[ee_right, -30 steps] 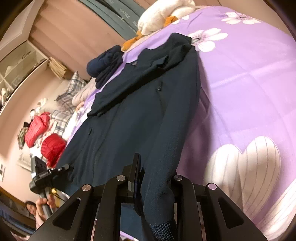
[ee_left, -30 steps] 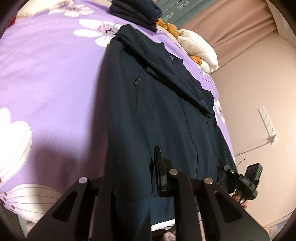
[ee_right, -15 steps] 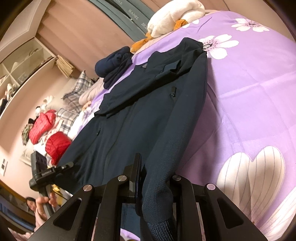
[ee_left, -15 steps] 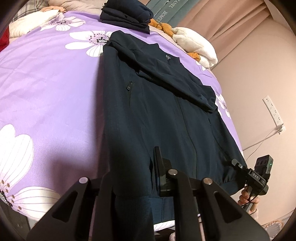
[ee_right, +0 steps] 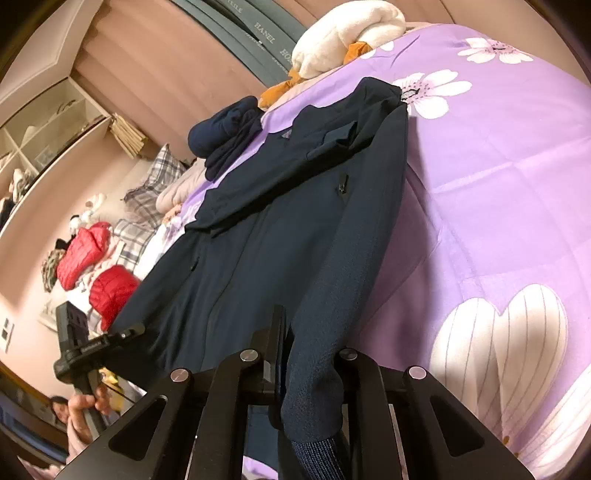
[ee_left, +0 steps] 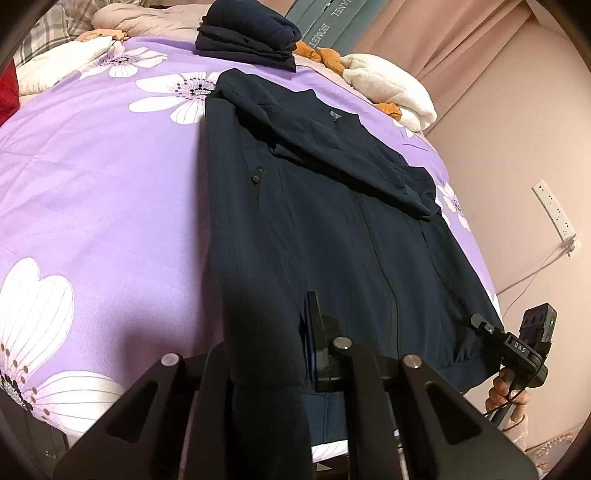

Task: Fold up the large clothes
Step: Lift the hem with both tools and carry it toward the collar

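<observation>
A dark navy zip jacket (ee_left: 332,229) lies face up on the purple flowered bedspread (ee_left: 103,192), collar at the far end, with a sleeve folded across its chest. My left gripper (ee_left: 295,332) is shut on the jacket's near left edge, and the cloth drapes over one finger and hides it. My right gripper (ee_right: 299,343) holds the near right edge, its jaws closing tight on the fabric, with ribbed knit hanging below them. In the left wrist view the right gripper (ee_left: 484,325) pinches the hem corner. In the right wrist view the left gripper (ee_right: 125,334) does the same.
A folded dark garment (ee_left: 247,33) sits beyond the collar, beside a white and orange plush (ee_left: 388,85). Red padded jackets (ee_right: 99,273) and plaid bedding lie off the bed's far side. A wall with a socket strip (ee_left: 554,210) and cable runs close along the other side.
The left wrist view has tipped and rolled a little, showing more of the bed's far end. Both grippers keep their hold on the jacket. The right gripper has hardly moved.
</observation>
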A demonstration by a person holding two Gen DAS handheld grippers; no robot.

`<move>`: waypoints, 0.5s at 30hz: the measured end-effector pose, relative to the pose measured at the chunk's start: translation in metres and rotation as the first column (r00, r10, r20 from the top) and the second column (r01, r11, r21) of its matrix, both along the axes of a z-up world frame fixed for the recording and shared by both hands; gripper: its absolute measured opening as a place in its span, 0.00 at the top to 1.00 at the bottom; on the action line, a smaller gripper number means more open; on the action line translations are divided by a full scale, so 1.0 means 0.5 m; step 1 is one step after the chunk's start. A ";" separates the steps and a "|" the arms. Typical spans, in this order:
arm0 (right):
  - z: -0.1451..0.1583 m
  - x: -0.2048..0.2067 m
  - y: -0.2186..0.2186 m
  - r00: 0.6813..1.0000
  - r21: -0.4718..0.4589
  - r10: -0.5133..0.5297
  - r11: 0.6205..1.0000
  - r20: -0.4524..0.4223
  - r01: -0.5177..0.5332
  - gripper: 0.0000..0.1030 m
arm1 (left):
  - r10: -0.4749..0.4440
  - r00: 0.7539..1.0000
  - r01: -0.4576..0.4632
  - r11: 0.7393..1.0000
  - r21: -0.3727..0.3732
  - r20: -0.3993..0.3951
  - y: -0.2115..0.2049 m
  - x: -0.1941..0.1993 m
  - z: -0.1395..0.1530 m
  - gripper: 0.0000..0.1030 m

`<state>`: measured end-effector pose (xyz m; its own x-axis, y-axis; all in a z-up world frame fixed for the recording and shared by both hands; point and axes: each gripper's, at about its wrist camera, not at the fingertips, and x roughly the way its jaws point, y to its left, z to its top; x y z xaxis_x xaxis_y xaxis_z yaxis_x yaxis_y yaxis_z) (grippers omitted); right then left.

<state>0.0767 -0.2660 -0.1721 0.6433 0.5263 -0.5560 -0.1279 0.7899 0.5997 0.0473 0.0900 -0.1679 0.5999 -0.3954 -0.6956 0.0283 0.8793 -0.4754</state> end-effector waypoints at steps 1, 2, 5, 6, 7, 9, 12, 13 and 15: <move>0.000 -0.001 0.000 1.000 0.000 0.000 1.000 0.002 0.000 0.87 | -0.001 1.000 0.001 1.000 0.001 0.002 -0.001 0.000 0.001 0.89; 0.001 -0.001 0.000 1.000 0.005 0.001 1.000 0.006 -0.001 0.87 | -0.003 1.000 0.003 1.000 0.002 0.005 -0.002 -0.001 0.001 0.89; 0.002 -0.002 -0.001 1.000 0.016 0.003 1.000 0.012 -0.003 0.87 | -0.009 1.000 0.009 1.000 0.006 0.009 -0.005 -0.002 0.004 0.89; 0.001 -0.002 -0.002 1.000 0.020 0.003 1.000 0.012 -0.003 0.87 | -0.013 1.000 0.012 1.000 0.009 0.010 -0.005 -0.001 0.004 0.89; 0.001 -0.003 -0.004 1.000 0.025 0.004 1.000 0.012 -0.004 0.87 | -0.017 1.000 0.017 1.000 0.013 0.012 -0.006 -0.002 0.005 0.89; 0.001 -0.004 -0.006 1.000 0.031 0.004 1.000 0.013 -0.004 0.87 | -0.026 0.999 0.025 0.999 0.034 0.019 -0.012 -0.005 0.010 0.90; 0.001 -0.005 -0.006 1.000 0.031 0.006 0.999 0.017 -0.007 0.87 | -0.040 0.999 0.039 0.998 0.046 0.028 -0.017 -0.006 0.013 0.90; 0.001 -0.005 -0.006 1.000 0.032 0.007 0.999 0.018 -0.008 0.87 | -0.043 0.999 0.041 0.998 0.050 0.031 -0.018 -0.006 0.014 0.90; 0.001 -0.005 -0.005 1.000 0.035 0.009 0.999 0.021 -0.010 0.87 | -0.045 0.998 0.043 0.998 0.046 0.032 -0.018 -0.007 0.013 0.91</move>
<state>0.0741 -0.2688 -0.1716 0.6493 0.5517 -0.5234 -0.1482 0.7669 0.6245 0.0440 0.0808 -0.1614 0.6056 -0.3903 -0.6935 0.0823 0.8975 -0.4333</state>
